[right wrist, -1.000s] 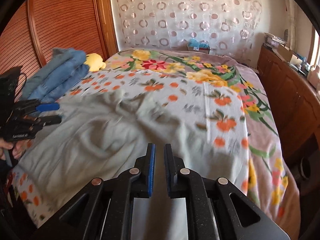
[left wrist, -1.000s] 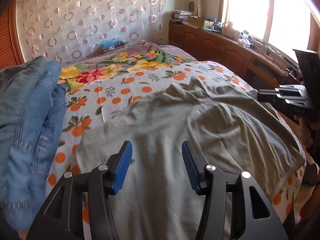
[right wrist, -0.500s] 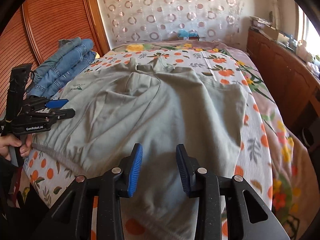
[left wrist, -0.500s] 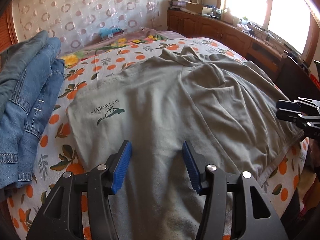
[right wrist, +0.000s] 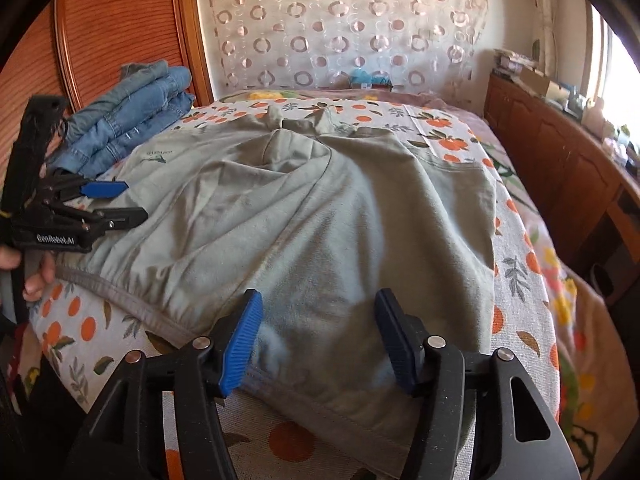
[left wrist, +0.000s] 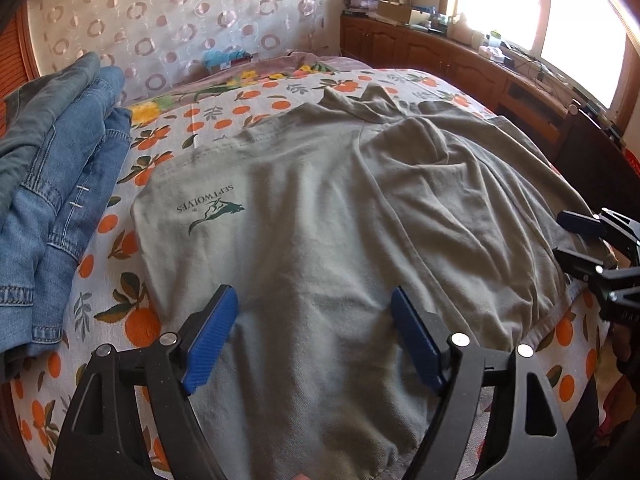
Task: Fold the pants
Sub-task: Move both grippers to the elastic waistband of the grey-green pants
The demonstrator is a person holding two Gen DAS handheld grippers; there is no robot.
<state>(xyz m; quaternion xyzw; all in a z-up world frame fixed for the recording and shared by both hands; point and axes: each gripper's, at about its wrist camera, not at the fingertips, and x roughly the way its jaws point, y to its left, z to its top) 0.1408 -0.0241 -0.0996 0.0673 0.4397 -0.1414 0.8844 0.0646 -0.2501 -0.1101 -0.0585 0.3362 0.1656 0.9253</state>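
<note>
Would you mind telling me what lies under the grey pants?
The grey pants lie spread on an orange-print bedspread, which shows around their edges. Whatever is beneath their middle is covered.

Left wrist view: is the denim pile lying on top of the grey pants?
No, the folded denim pile lies on the orange-print bedspread beside the grey pants, with printed fabric showing between them.

Grey-green pants [left wrist: 320, 208] on orange-patterned bedspread [left wrist: 132, 320].
</note>
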